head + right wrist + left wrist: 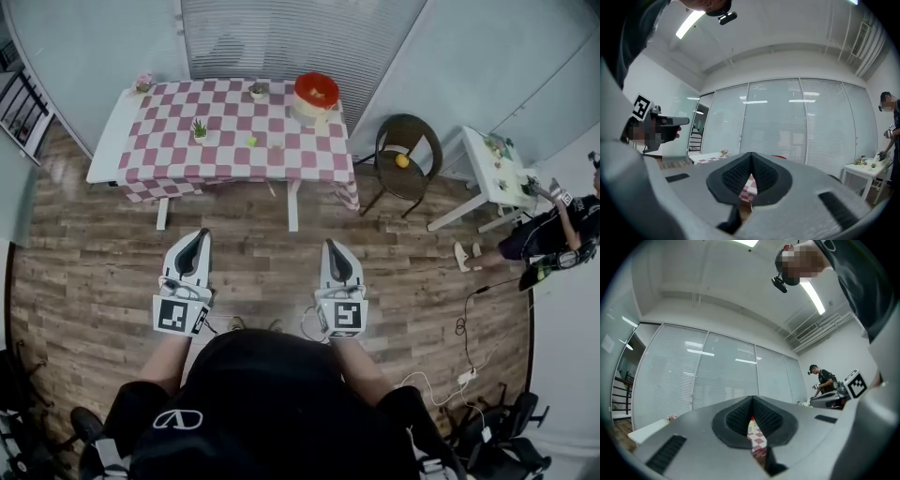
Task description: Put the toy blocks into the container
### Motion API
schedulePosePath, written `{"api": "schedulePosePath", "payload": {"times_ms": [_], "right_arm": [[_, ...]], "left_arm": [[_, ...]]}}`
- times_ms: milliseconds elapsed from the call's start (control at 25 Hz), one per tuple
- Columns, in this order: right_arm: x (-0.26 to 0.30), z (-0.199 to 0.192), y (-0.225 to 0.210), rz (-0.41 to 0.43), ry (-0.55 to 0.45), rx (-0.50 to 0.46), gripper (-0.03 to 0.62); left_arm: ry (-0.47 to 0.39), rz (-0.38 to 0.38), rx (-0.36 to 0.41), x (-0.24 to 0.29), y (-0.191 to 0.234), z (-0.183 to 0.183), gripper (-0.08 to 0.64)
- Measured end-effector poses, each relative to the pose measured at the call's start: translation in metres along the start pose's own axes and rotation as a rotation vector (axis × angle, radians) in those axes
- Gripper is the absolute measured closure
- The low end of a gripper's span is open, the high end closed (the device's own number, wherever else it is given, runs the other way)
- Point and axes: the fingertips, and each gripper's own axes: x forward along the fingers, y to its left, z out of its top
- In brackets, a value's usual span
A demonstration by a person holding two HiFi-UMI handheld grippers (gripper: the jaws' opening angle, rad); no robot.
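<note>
A table with a red-and-white checked cloth (281, 155) stands well ahead of me across the wooden floor. A red container (316, 91) sits at its back right corner. One small yellow-green toy block (251, 141) lies near the middle of the cloth. In the head view my left gripper (200, 238) and right gripper (334, 247) are held side by side close to my body, far short of the table. Both are shut with nothing between the pads. A strip of checked cloth shows beyond the tips of the left gripper (752, 402) and the right gripper (751, 159).
Small potted plants (199, 129) and a pink flower (142, 82) stand on the table. At the right are a dark round chair (417, 131) holding a yellow ball (401, 160), a small white table (497, 173) and a seated person (561, 239). Cables (466, 323) lie on the floor.
</note>
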Motion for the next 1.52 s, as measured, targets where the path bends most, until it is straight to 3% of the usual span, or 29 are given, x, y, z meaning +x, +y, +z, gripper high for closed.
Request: {"api": "schedulePosePath", "payload": {"times_ms": [440,720,920,1280,1520], "right_arm": [[0.007,-0.008,-0.013,0.042,0.004,0.019,0.592],[0.023,-0.009,-0.034,0.124,-0.044,0.028,0.591],[0.046,-0.013,-0.051,0.136,-0.065,0.038,0.591],[0.138,-0.033,-0.069,0.107,-0.046,0.037,0.589],[0.231,-0.031,-0.076,0.059,-0.020,0.030,0.589]], "left_arm": [[0.014,0.037,-0.004,0.011,-0.007,-0.008,0.554],[0.023,0.071,0.020,0.033,-0.026,-0.018,0.554],[0.037,0.062,0.030,0.057,-0.030,-0.026,0.554],[0.027,0.068,-0.003,0.133,0.036,-0.061,0.554],[0.021,0.017,-0.016,0.215,0.103,-0.083,0.554]]}}
